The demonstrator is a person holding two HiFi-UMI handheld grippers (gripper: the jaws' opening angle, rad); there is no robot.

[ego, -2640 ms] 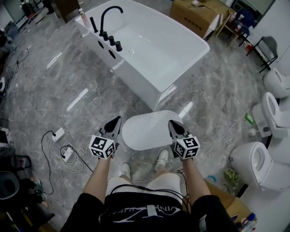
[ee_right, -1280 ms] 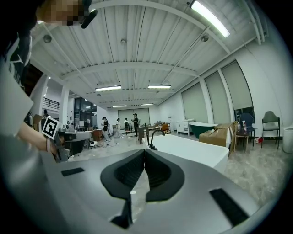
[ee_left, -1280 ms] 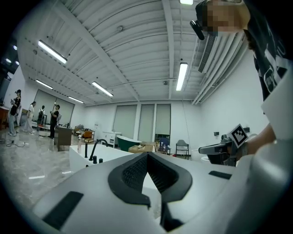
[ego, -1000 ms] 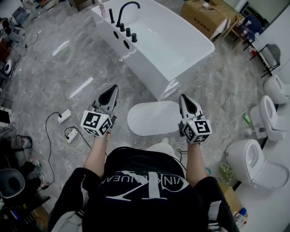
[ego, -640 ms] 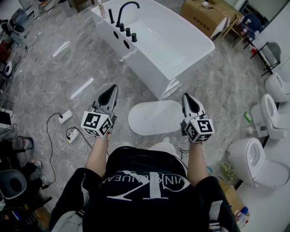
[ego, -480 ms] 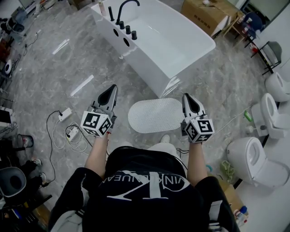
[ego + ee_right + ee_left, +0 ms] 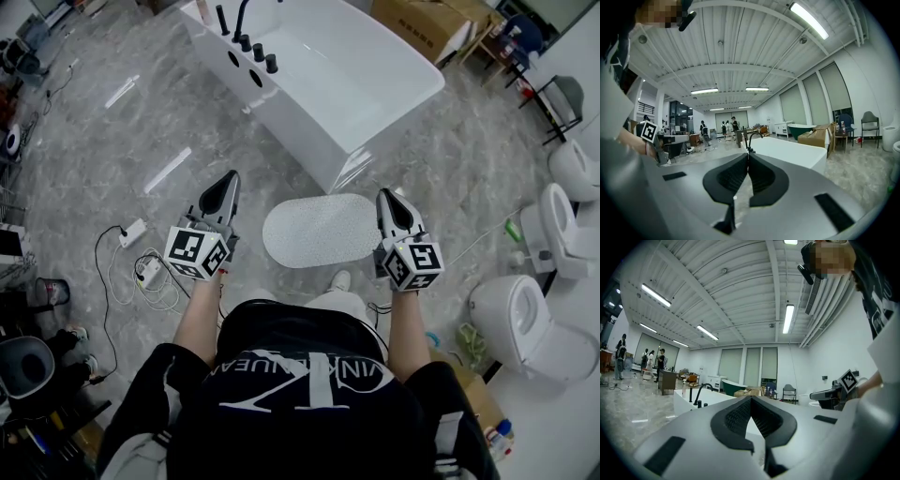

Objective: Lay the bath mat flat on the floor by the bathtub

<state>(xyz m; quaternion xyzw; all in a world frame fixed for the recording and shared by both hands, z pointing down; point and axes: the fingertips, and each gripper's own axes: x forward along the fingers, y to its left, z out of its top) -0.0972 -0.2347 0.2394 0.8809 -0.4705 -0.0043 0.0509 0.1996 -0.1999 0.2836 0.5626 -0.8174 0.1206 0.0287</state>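
Note:
The white oval bath mat (image 7: pixel 322 230) lies flat on the grey marble floor just in front of the white bathtub's (image 7: pixel 323 80) near end. My left gripper (image 7: pixel 229 182) is held in the air left of the mat, jaws shut and empty. To the mat's right, my right gripper (image 7: pixel 386 199) is raised too, also shut on nothing. Both point toward the tub. In the left gripper view the tub (image 7: pixel 701 401) with its black faucet shows beyond the closed jaws; in the right gripper view the tub (image 7: pixel 787 150) stands ahead.
Cables and a power strip (image 7: pixel 131 234) lie on the floor at left. Toilets (image 7: pixel 530 323) stand at right, with a cardboard box (image 7: pixel 422 28) behind the tub. My shoes (image 7: pixel 339 281) are at the mat's near edge. People stand far off (image 7: pixel 726 126).
I stood up: both grippers rose from beside the mat, and the view shifted slightly. The mat stays flat in the same place by the tub.

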